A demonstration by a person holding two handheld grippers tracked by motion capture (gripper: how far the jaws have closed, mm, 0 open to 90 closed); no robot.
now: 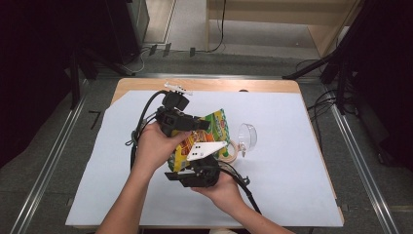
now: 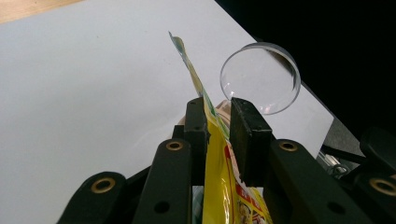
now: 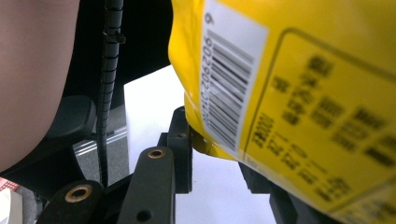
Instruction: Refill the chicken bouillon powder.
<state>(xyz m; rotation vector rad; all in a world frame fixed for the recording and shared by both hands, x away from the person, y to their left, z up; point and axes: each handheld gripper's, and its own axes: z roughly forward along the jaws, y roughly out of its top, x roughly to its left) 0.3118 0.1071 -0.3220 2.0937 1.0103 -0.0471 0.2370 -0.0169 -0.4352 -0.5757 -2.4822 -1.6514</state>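
At the centre of the high view you hold a yellow snack bag off the table, one gripper on each end. Your left gripper, just left of centre, is clamped on the bag's upper edge; in the left gripper view its two black jaws stand close together with the thin yellow film pinched between them, and the sealed strip of the bag runs on toward the upper middle of that frame. Your right gripper, below centre and topped by its grey three-cornered plate, grips the bag's lower end; in the right gripper view the back of the bag, with its barcode and blurred print, covers the upper right of the frame, and its bottom corner sits between the jaws, the right-hand jaw largely hidden behind it.

To the right of the bag in the high view a clear plastic bowl lies tipped on its side on the white table cover, and a roll of tape lies just beside it, partly behind the bag.
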